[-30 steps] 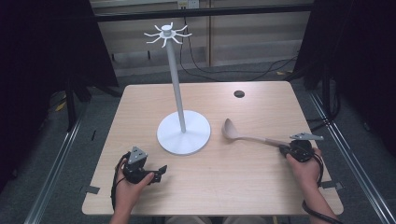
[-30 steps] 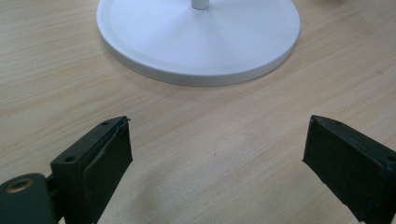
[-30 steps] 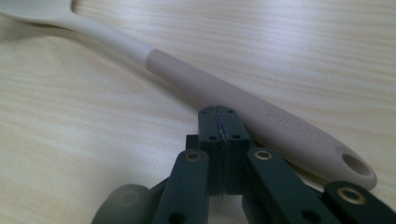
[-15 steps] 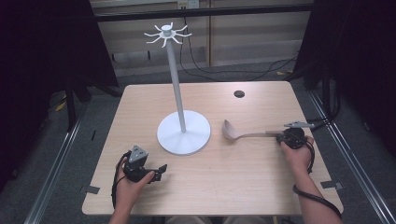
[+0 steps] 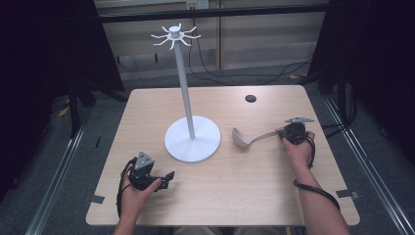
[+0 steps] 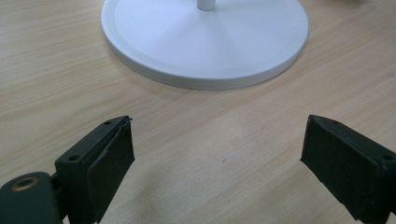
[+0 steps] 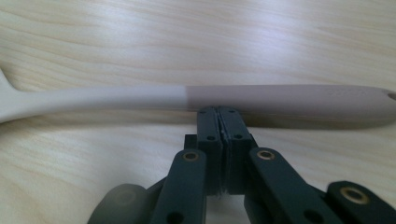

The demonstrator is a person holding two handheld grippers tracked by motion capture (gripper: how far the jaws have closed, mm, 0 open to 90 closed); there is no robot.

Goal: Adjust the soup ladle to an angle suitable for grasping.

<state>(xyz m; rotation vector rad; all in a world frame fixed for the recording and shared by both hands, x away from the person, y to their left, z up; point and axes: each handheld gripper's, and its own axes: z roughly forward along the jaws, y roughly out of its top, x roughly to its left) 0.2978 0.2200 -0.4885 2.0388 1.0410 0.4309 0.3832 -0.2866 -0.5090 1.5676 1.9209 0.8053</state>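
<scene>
The right gripper [image 7: 218,112] had its jaws pressed together with nothing between them, their tips just short of the ladle's [image 7: 196,99] handle, which ran crosswise right beyond them on the table [image 5: 274,196]. The bowl end lay off to the left of the tips, toward the white stand [image 5: 192,139]; the darker grip end with its hanging hole lay to their right. The ladle looked light, stiff and smooth, probably plastic or silicone-coated, so it could slip or pivot if pinched near one end. In my judgement the best hold was across the darker handle section directly ahead of the tips, jaws opened first and closed on its flat sides. The left gripper [image 6: 217,154] sat with its jaws wide apart and empty, the stand's base just beyond them.
</scene>
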